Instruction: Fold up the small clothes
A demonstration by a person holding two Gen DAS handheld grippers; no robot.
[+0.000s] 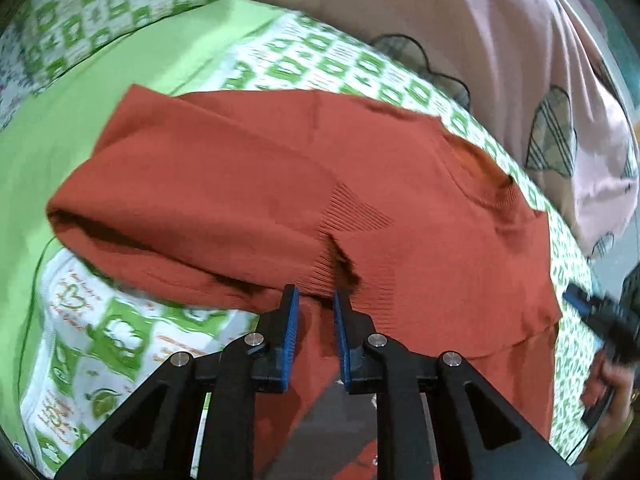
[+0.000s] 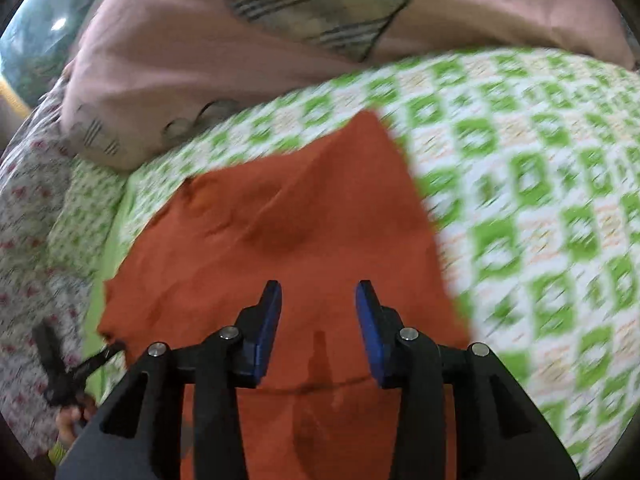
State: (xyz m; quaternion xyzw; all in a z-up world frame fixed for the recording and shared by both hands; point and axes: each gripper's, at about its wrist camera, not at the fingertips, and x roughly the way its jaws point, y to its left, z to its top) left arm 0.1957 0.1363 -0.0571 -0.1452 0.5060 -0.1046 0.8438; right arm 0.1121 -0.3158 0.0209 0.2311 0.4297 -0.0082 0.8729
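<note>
My left claw [image 1: 314,294] is right at the near edge of the red sweater [image 1: 256,184]. Its two blue fingers sit close with a small gap, and a bit of the ribbed edge pokes in between. I cannot tell if they are pinching it. My right claw [image 2: 318,292] hangs over the sweater's other side with its fingers wide apart, holding nothing.

The sweater lies spread on the bed, on the green and white sheet [image 2: 520,184]. One side is already folded over, making a thick rolled edge. I think I am in the middle of folding. Next I should grab the near edge with both claws and lift it evenly, so it does not bunch up.

Farther back is a big pink pillow [image 1: 500,40]. It is close to the sweater's far edge, so the fold must stop before it.
</note>
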